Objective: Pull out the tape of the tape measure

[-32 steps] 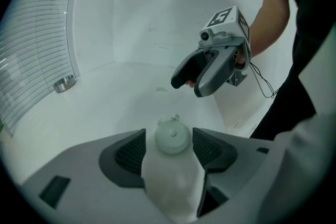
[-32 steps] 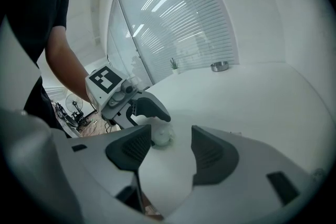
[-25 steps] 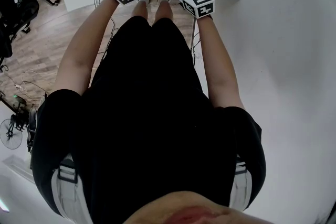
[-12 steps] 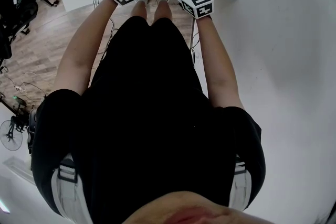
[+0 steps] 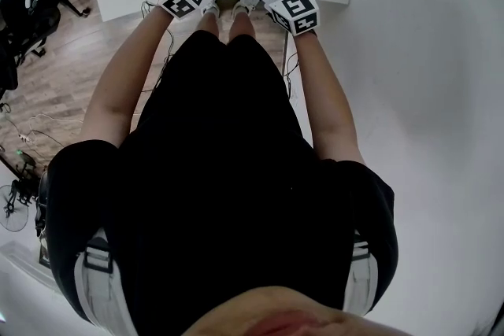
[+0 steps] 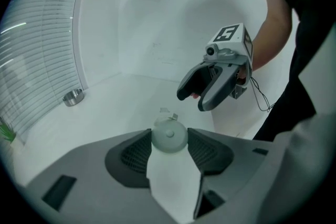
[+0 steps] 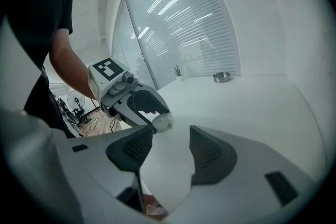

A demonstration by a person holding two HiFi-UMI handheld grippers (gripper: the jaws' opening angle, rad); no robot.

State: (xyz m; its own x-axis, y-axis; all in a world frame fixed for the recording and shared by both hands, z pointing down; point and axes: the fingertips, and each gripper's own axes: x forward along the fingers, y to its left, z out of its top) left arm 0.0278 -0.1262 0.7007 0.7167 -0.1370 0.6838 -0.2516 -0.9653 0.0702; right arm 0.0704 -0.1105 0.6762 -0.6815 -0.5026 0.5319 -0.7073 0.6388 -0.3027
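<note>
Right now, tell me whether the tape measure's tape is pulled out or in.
In. Only a short end tab pokes from the round tape measure; no length of tape is drawn out.

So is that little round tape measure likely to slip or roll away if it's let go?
Probably light: the tape measure is small, sitting between just the tips of the left gripper, whose jaws have just been closing on it. Its smooth round case looks apt to slip, and on edge it could roll across the table.
</note>
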